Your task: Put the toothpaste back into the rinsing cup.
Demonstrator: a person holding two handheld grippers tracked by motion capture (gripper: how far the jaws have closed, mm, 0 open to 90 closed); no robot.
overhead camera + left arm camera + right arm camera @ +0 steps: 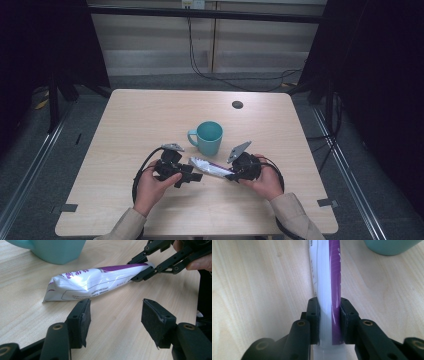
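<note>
Right gripper (329,317) clamps the white-and-purple tube (210,167) near the table's (125,125) front edge; left gripper (116,315) stands open beside it.

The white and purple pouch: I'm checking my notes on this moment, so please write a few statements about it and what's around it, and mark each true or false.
1. The right gripper has its jaws closed on one end of the pouch. True.
2. The left gripper also grips the pouch. False: its jaws stand open just short of it, with nothing between them.
3. The pouch lies inside the mug. False: it lies on the table, in front of the mug.
4. The mug is teal and stands upright. True.
</note>
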